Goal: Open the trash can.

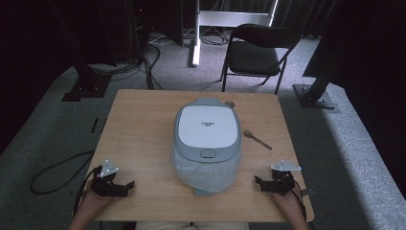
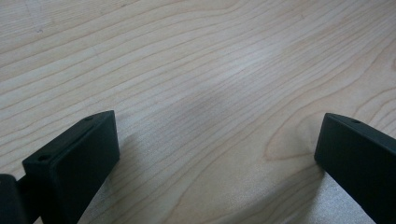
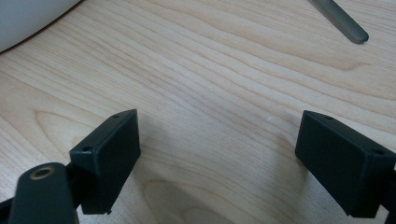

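faintly, small dark lettering marks the rice cooker (image 1: 207, 136) lid, unreadable.

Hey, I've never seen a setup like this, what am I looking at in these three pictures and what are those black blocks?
A person sits at a wooden table holding a hand-held two-jaw gripper in each hand. The high view looks down from above: left gripper, right gripper. The other two pictures come from cameras riding on the grippers; the black blocks are their jaws, standing wide apart over bare wood in both. On the table lie a closed rice cooker, grey with a white lid, and a spoon to its right. Nothing is held.
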`<state>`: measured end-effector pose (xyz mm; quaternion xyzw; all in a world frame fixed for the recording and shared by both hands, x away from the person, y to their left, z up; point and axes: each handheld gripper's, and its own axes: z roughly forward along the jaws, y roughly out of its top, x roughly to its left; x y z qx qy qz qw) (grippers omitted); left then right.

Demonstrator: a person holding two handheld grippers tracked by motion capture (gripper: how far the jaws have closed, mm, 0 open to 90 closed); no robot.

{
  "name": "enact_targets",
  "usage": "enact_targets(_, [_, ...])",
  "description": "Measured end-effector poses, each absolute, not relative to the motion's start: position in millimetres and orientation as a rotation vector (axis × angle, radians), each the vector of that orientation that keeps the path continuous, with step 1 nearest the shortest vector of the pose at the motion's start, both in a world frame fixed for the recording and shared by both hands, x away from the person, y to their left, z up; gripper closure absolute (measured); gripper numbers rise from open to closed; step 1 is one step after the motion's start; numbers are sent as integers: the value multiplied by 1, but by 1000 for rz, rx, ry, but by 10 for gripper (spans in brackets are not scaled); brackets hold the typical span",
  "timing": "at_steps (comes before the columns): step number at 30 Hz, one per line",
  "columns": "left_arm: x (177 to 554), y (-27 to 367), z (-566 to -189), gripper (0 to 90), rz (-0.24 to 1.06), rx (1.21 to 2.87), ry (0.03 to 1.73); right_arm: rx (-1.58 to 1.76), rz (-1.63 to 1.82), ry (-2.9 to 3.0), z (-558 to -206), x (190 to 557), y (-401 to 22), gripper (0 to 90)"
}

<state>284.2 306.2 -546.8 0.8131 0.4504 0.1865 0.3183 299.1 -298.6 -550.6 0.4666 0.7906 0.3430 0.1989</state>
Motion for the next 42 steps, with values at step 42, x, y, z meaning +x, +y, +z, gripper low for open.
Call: enact_targets(42, [280,282,-509,70,390,2111,1058,1336,948,2188,-551,293,-303,129])
